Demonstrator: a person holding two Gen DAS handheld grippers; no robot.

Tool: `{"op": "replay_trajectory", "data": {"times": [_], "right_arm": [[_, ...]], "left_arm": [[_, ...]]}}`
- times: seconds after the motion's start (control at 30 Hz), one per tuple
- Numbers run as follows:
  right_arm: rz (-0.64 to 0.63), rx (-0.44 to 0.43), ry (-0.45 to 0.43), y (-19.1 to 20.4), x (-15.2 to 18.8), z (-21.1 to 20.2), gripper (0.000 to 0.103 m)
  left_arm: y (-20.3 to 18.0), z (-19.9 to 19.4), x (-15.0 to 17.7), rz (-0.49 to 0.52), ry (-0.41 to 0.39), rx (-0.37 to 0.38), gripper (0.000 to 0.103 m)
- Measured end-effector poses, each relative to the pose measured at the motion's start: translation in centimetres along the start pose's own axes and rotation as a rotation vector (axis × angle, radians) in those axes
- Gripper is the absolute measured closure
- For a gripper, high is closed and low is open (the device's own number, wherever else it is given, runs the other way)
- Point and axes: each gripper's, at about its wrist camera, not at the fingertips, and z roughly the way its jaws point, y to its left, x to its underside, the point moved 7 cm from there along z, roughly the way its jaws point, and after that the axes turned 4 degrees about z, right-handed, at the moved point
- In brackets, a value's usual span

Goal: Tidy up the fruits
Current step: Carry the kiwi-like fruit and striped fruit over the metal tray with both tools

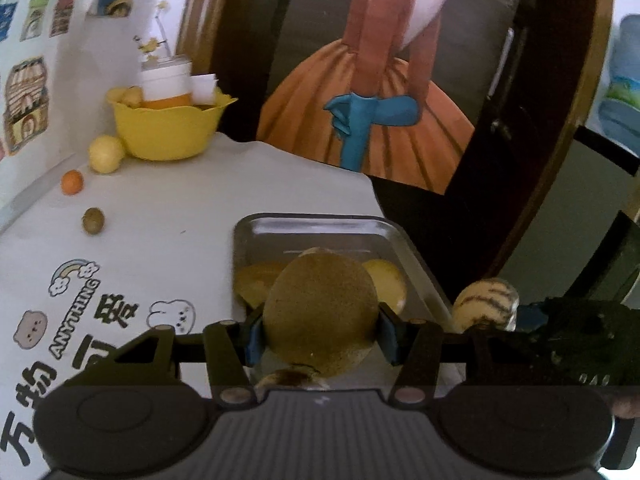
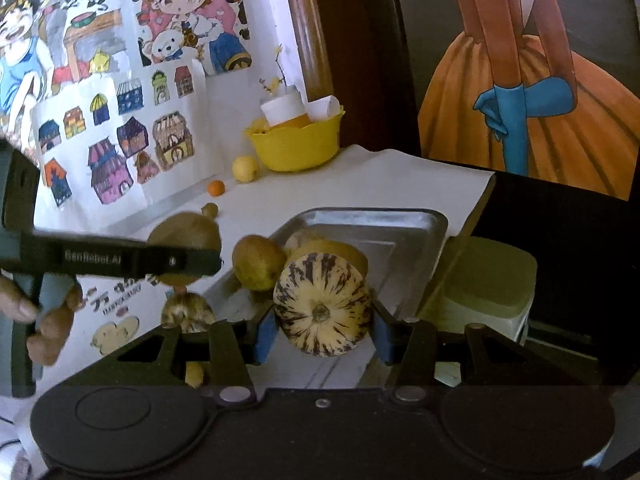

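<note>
Fruits: two are being carried at once, each pinched in a gripper over the near end of the metal tray (image 1: pixel 384 236).

- Left gripper (image 1: pixel 320 338): blue pads are pressing both sides of a brown kiwi (image 1: pixel 320 312). The kiwi is hanging above the tray's near left corner, with yellow fruit (image 1: pixel 390 284) lying in the tray behind it.
- Right gripper (image 2: pixel 322 332): pads are clamping a striped melon (image 2: pixel 322 304), stem end facing the camera. It is sitting over the tray's near edge.
- In the right view the left gripper is crossing the frame at left, a hand (image 2: pixel 48 320) wrapping its handle, the kiwi showing behind its arm.
- Another brown fruit (image 2: pixel 258 262) is resting at the tray's left rim. A second striped fruit (image 2: pixel 187 312) is lying on the table beside the tray.
- Well apart, toward the wall: a small kiwi (image 1: pixel 93 221), a small orange (image 1: pixel 72 182) and a yellow ball-shaped fruit (image 1: pixel 106 154) are waiting loose, the last just beside a yellow bowl (image 1: pixel 168 132).

Step, as I read it: both hands are bringing fruit in to drop on the tray. Height above the tray floor is hard to tell.

Next move calls for lowering each fruit onto bare metal, clear of the yellow pieces, then spreading the fingers gently so the round fruit is not rolling off the rim. The hands are working close together, so releasing one at a time looks safer.
</note>
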Motion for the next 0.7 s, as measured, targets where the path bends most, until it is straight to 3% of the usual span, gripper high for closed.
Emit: {"op": "replay_trajectory", "data": {"times": [0.7], "right_arm": [[-0.165, 0.009, -0.005, 1.4, 3.3, -0.3, 0.053]], "left_arm": [[-2.0, 1.7, 1.4, 0.116, 0.111, 0.000, 0.045]]}}
